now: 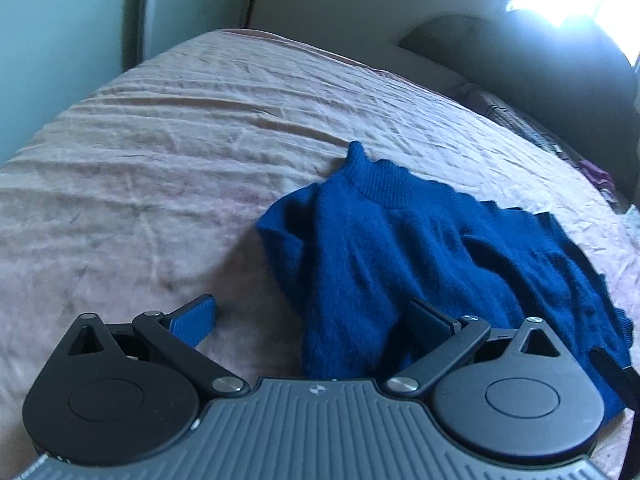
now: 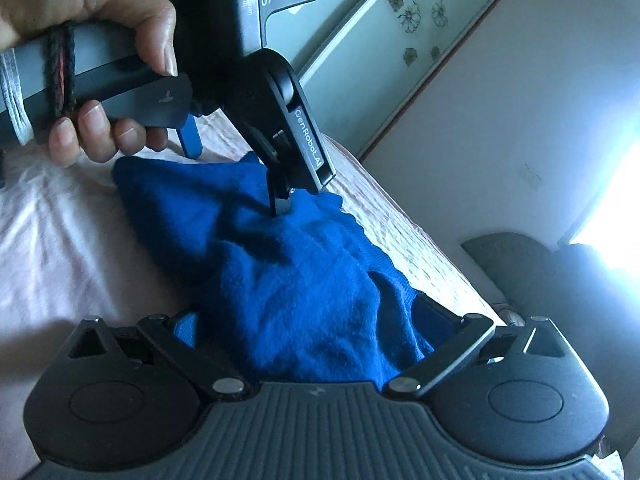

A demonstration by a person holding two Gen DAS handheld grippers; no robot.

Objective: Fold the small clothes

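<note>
A: Risk first: blue knit sweater [image 1: 400, 248] bunched, not flat, on the pink bedsheet [image 1: 160, 140]. Easy to fold a crooked pleat in, or drag the whole heap across the sheet instead of turning one layer.

B: Agreed. Also a chance of snagging the fuzzy knit, given one finger [image 2: 280, 196] of the left claw [image 1: 316, 320] pressing down into the fabric near the ribbed collar [image 1: 376, 178]. Any sideways pull from there likely to stretch the neck.

A: Left claw state?

B: Spread wide in its own view. Blue pad [image 1: 196, 322] over bare sheet on one side, other finger over the sweater's near edge. Nothing clamped. Touching cloth with one tip, judging from the right wrist view; no pinch formed.

A: Held by a hand [image 2: 88, 40] wrapped around the grip, thumb and fingertips visible. Right claw [image 2: 316, 324]?

B: Also wide apart. Sweater hem lying between the fingers and up against the claw body, fabric filling the gap. Fingers not closed on it, so resting against rather than gripped.

A: Another worry: closing there would gather several layers at once.

B: Likely, with so much bulk in the gap. Hard to tell from here how many layers sit between.
</note>
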